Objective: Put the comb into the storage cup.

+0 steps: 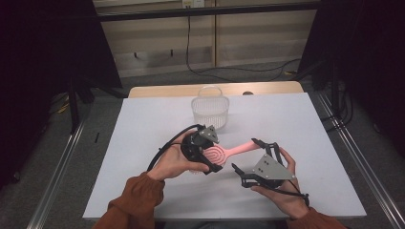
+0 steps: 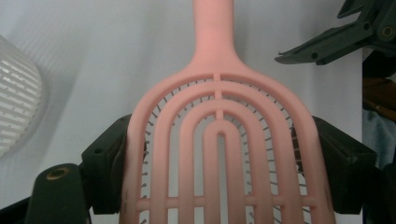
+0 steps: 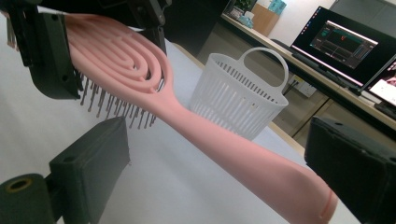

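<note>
- High view: my left gripper (image 1: 203, 151) clamps the head of the pink hairbrush (image 1: 224, 153) above the white bench (image 1: 143, 124). The handle points away toward my right gripper (image 1: 248, 160), which stands wide, one jaw beyond the handle end and one nearer me. The white basket (image 1: 210, 107) stands upright at the far middle of the bench, apart from both grippers.
- Left gripper view: my two jaws press the opposite outer edges of the hairbrush (image 2: 219, 140) head, arched back face toward the camera, handle running straight ahead. The hold looks square and even. The right gripper (image 2: 336, 39) is near the upper right, the basket (image 2: 16, 107) at the left edge.
- Right gripper view: my jaws are spread wide with the handle of the hairbrush (image 3: 261, 163) passing between them, touching neither that I can tell. The left gripper (image 3: 93, 46) holds the head, bristles down. The basket (image 3: 238, 100) stands behind.
- Judgement: the step in hand appears to be a handover. To do it well, I should centre the handle between the right jaws, close fully, and only then release the left.
- Risk: the handle tapers and looks smooth; an off-centre pinch may let it swivel.
</note>
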A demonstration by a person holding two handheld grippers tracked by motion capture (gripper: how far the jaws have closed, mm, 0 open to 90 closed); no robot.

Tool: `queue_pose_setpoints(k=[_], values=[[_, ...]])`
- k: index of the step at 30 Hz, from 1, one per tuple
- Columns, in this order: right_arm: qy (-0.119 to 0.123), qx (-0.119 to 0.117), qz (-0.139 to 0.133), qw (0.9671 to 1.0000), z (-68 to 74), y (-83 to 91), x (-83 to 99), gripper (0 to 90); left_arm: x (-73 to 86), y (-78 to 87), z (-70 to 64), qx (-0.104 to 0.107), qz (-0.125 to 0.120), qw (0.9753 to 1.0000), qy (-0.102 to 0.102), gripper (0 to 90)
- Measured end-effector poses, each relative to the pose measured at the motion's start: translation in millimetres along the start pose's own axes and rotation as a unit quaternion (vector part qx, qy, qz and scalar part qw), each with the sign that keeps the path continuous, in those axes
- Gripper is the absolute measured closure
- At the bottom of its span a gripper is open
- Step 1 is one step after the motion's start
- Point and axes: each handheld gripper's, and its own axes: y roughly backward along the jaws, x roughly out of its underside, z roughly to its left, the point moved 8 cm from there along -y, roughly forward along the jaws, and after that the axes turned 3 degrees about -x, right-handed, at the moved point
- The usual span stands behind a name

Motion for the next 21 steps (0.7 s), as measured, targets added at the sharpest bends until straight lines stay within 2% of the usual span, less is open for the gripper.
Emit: queue_pose_setpoints(k=[6,11,16,21], values=[[0.046,0.005,0.012,0.9989,3.4,-0.9,0.1,9.2,-0.2,-2.5,-2.0,0.002,0.009,1.0,-0.004,19.5],[0.089,0.014,0.029,0.9955,5.4,-3.3,3.7,11.9,-1.1,-3.9,-2.8,0.003,0.012,0.9999,-0.005,19.5],[0.138,0.033,0.039,0.9891,4.6,-4.4,3.2,15.9,-2.1,-4.3,-2.9,0.004,0.015,0.9999,-0.004,19.5],[0.172,0.044,0.05,0.9828,6.8,-6.8,2.5,19.1,-4.7,-5.2,-3.0,0.003,0.019,0.9998,-0.003,19.5]])
